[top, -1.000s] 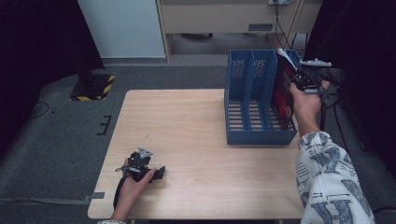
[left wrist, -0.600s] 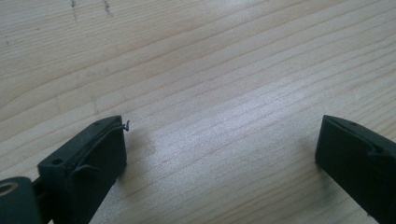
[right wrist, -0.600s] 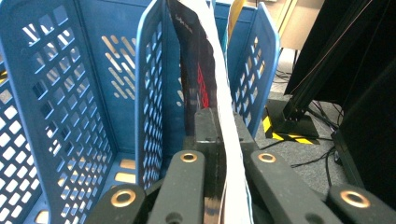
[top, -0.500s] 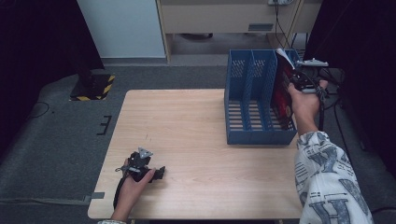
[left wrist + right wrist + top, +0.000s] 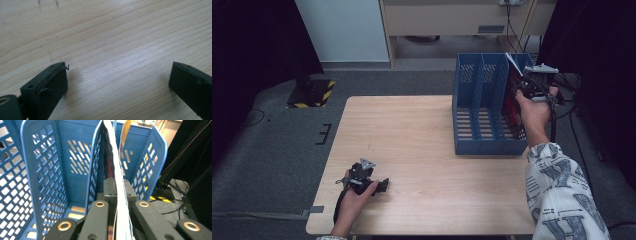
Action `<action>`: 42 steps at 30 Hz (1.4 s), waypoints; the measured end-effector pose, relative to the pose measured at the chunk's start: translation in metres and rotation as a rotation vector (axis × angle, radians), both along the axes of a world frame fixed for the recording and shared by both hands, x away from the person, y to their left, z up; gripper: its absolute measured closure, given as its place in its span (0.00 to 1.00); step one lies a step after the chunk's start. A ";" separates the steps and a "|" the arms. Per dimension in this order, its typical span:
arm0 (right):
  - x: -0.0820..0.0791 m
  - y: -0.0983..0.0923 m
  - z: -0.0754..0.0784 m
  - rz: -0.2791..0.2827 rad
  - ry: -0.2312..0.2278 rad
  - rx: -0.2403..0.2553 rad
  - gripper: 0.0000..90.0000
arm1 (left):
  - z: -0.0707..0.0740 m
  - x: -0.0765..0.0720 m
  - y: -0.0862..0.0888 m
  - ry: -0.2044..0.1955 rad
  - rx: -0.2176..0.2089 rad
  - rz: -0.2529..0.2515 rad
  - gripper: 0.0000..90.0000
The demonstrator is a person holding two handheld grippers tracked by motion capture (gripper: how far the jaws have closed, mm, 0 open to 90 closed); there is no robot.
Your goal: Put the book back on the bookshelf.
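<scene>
A blue three-compartment file rack (image 5: 484,107) is positioned on the far right part of the wooden table (image 5: 422,130). The right gripper (image 5: 532,85) is held at the top of the rack's rightmost compartment, raised above the tabletop. It is gripped by the right hand (image 5: 534,112), and the forearm, in a patterned white sleeve (image 5: 562,192), is extended forward from the near right edge. In the right gripper view, the jaws are seen pressed together on a thin magazine (image 5: 117,182), held upright on edge. The magazine's red and dark cover (image 5: 512,102) is seen standing partly inside the rightmost compartment, against the divider wall (image 5: 96,167), with its top corner above the rack's rim.

The left gripper (image 5: 374,185) is laid low on the near left part of the table, well apart from the rack. It is held by the left hand (image 5: 357,195), with the forearm entering from the near edge. In the left gripper view, the jaws are seen spread wide over bare wood grain, with nothing between them.
</scene>
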State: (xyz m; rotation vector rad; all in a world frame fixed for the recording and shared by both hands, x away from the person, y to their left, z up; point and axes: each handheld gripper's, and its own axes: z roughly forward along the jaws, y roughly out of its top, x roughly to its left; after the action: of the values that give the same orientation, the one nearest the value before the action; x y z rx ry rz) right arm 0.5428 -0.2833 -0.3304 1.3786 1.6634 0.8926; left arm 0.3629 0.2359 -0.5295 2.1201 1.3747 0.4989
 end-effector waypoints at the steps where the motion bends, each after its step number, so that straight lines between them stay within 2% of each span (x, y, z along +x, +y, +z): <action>1: 0.000 0.001 0.000 0.000 -0.002 0.003 0.95 | 0.000 0.000 0.000 0.000 0.000 0.000 0.01; 15: -0.002 0.005 0.002 0.059 -0.020 0.032 0.85 | 0.000 0.000 0.000 0.000 0.000 0.000 0.01; 21: -0.007 0.003 0.006 0.077 -0.043 0.060 0.66 | 0.000 0.000 0.000 0.001 0.000 -0.001 0.01; 30: -0.015 0.007 0.012 0.120 -0.114 0.069 0.37 | 0.000 0.000 0.000 0.002 -0.002 0.002 0.02; 32: -0.016 0.008 0.011 0.126 -0.117 0.066 0.32 | 0.000 0.000 0.000 0.002 -0.002 0.002 0.02; 34: -0.017 0.009 0.010 0.117 -0.124 0.056 0.26 | 0.000 0.000 0.000 0.002 -0.002 0.001 0.02; 36: -0.018 0.008 0.009 0.113 -0.132 0.068 0.21 | 0.000 0.000 0.000 0.002 -0.002 0.001 0.01; 39: -0.020 0.006 0.007 0.109 -0.129 0.071 0.17 | 0.000 0.000 0.000 0.002 -0.002 0.001 0.02; 42: -0.022 0.003 0.005 0.117 -0.127 0.100 0.14 | 0.000 0.000 0.000 0.004 0.002 -0.002 0.02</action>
State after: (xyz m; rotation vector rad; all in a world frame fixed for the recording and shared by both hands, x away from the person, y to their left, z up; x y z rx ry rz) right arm 0.5204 -0.2798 -0.3257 1.2723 1.6338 1.1212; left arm 0.3628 0.2359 -0.5293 2.1255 1.3748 0.4958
